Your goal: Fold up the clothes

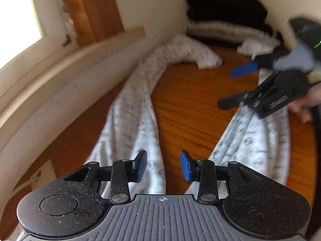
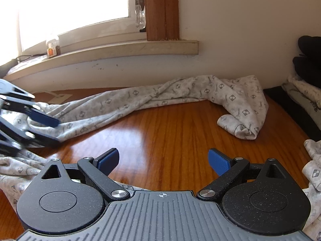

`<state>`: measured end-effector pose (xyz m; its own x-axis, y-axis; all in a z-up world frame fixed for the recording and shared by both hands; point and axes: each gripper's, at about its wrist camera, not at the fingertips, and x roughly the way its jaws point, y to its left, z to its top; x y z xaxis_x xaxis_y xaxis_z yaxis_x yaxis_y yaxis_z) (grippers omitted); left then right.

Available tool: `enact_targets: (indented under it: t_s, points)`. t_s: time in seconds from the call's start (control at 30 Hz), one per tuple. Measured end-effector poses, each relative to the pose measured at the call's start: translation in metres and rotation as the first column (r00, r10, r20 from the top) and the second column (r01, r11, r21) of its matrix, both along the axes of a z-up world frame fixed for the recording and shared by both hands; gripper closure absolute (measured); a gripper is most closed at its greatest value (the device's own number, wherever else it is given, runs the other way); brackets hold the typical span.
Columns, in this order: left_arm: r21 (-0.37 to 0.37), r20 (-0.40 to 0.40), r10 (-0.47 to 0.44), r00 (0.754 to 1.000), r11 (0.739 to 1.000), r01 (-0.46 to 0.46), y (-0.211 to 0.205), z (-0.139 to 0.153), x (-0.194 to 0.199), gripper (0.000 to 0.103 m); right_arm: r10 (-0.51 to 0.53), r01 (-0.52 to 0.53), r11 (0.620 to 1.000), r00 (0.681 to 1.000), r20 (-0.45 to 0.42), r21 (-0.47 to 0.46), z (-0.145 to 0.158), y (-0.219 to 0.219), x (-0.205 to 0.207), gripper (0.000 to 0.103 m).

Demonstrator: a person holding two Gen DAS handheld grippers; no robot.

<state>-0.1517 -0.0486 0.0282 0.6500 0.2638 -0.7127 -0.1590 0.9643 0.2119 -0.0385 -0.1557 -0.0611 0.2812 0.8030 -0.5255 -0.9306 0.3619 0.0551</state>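
Lying stretched across a glossy wooden table (image 2: 170, 128), a pale printed pair of trousers (image 2: 140, 102) has its two legs spread apart in a V. From the left wrist view, the left gripper (image 1: 163, 165) hovers over the waist end, jaws parted with nothing between them; one leg runs ahead and to the left of the jaws toward the wall, the other leg (image 1: 252, 138) runs ahead and to the right, with bare wood straight ahead between them. Farther ahead on the right, the right gripper (image 1: 232, 86) appears blurred above that right-hand leg, its blue pads spread apart, and part of a hand (image 1: 303, 106) shows behind it. From the right wrist view, the right gripper (image 2: 163, 160) has its jaws wide and empty over bare wood; the long leg lies ahead of the jaws along the wall, ending in a rumpled cuff ahead to the right. Well to the left of those jaws, the left gripper (image 2: 46, 128) sits just over the fabric, blurred. A stack of dark and light folded clothes (image 1: 226, 18) rests far ahead against the wall, and a windowsill (image 2: 112, 52) runs above the table.
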Motion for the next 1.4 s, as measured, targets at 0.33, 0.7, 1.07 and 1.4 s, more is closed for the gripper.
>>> enact_targets:
  t_s: [0.33,0.7,1.07,1.4]
  points:
    - [0.000,0.081,0.008,0.997,1.000,-0.008,0.028,0.004,-0.005,0.103,0.000,0.001,0.999,0.999,-0.039,0.040,0.002,-0.006,0.005,0.008]
    - [-0.180,0.377,0.132,0.917,0.981,-0.067,0.087,0.021,-0.056,0.103,-0.111,0.115,0.992,0.991,0.073,-0.043,0.058,0.024,0.083,0.059]
    - [-0.198,0.323,0.094,0.942,0.980,-0.030,0.085,0.011,-0.049,0.103,-0.288,0.284,0.956,0.957,-0.036,-0.079,0.043,0.087,0.192,0.050]
    - [-0.205,0.422,0.142,0.895,0.977,-0.058,0.092,0.027,-0.068,0.103,-0.325,0.311,0.932,0.944,-0.051,-0.187,0.034,0.111,0.222,0.094]
